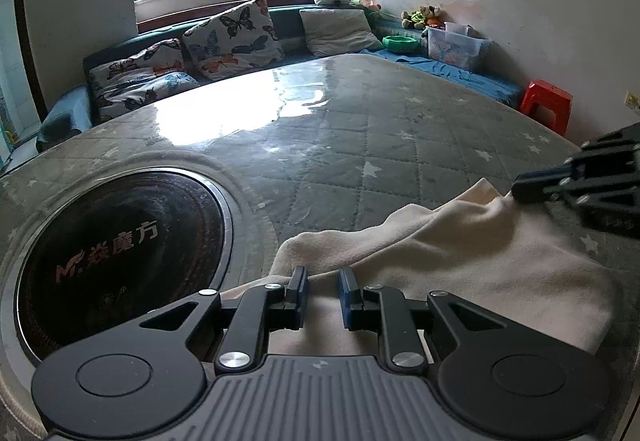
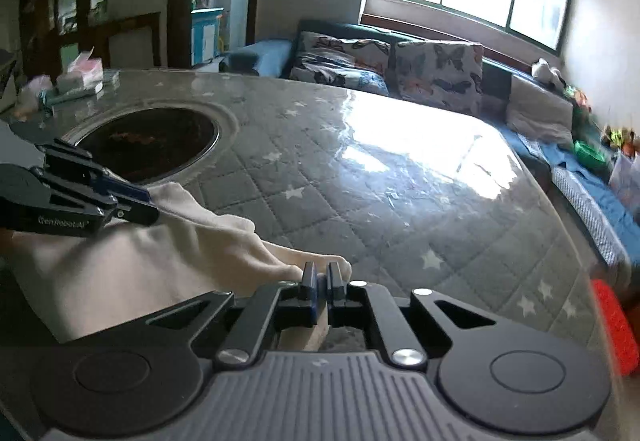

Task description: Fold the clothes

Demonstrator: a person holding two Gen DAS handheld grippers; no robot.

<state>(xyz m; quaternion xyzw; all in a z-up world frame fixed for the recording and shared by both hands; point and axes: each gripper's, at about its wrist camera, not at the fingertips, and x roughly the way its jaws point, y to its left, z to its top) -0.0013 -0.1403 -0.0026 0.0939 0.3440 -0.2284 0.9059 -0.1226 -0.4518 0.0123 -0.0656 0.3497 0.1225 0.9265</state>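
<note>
A cream cloth point(image 1: 460, 261) lies rumpled on the near part of the table, seen from the other side as the cloth point(image 2: 140, 273). My left gripper point(image 1: 323, 281) sits at its near left edge, its fingers close together with a fold of fabric between them. From the right wrist view the left gripper point(image 2: 154, 207) pinches a raised corner. My right gripper point(image 2: 322, 277) is shut on another edge, with fabric showing between and below its fingers. In the left wrist view the right gripper point(image 1: 516, 189) grips the far right corner. The stretch between the two hangs slack and creased.
The table point(image 1: 400, 129) has a grey quilted star cover under glossy plastic. A round black hob point(image 1: 120, 253) is set into it, left of the cloth. Small packets point(image 2: 80, 81) sit at the far table edge. A sofa with butterfly cushions point(image 1: 236, 33) and a red stool point(image 1: 546, 101) stand beyond.
</note>
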